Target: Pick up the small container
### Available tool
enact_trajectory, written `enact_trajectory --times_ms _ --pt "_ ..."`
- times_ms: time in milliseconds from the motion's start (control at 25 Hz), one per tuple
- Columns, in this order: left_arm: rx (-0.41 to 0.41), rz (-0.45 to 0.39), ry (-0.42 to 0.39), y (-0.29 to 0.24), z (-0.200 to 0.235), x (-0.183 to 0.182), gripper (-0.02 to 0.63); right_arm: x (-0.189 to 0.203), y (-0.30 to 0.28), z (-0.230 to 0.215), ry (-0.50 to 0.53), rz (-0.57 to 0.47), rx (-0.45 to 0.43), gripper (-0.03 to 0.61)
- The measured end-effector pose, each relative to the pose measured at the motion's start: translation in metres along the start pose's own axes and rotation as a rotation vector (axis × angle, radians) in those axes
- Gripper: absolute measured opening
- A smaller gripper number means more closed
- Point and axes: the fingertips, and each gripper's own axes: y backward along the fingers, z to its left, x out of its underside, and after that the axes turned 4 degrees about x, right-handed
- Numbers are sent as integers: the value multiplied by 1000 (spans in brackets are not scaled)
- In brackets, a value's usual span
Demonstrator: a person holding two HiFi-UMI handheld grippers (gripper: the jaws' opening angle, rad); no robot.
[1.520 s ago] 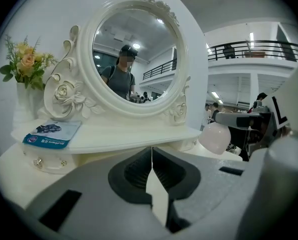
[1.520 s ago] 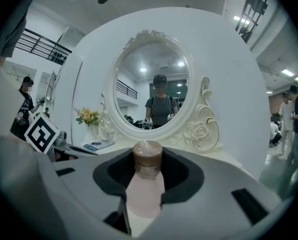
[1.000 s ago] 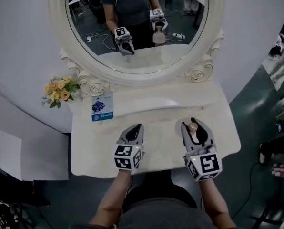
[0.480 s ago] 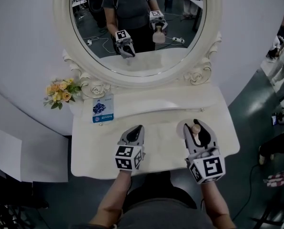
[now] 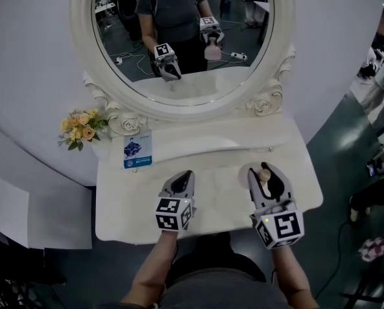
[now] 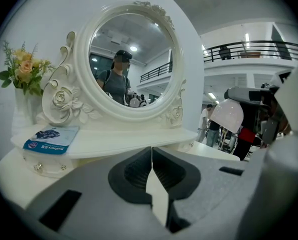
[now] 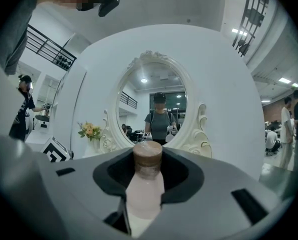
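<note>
The small container (image 5: 264, 173) is a pale pink bottle with a brown cap. It stands upright between the jaws of my right gripper (image 5: 265, 170), which is shut on its neck and body and holds it above the white vanity top (image 5: 124, 217). In the right gripper view the bottle (image 7: 145, 186) fills the gap between the jaws, its cap at the top. The left gripper view shows its rounded body (image 6: 228, 115) at the right. My left gripper (image 5: 187, 172) hovers to its left, jaws shut with nothing in them, and its tips meet (image 6: 151, 151).
An oval mirror (image 5: 179, 37) in an ornate white frame rises behind a raised shelf (image 5: 218, 137). A blue card (image 5: 138, 149) lies on the shelf's left end. A small bunch of yellow flowers (image 5: 80, 125) stands at the far left. The table's front edge is just under both grippers.
The head view has drifted slightly. Both grippers keep their places and the bottle stays in the right jaws.
</note>
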Motion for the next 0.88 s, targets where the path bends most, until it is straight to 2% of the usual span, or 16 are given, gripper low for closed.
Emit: enact_trajectory --times_ms 880 --pt "20 8 -2 -17 -4 -3 9 1 -5 -20 -3 -9 35 141"
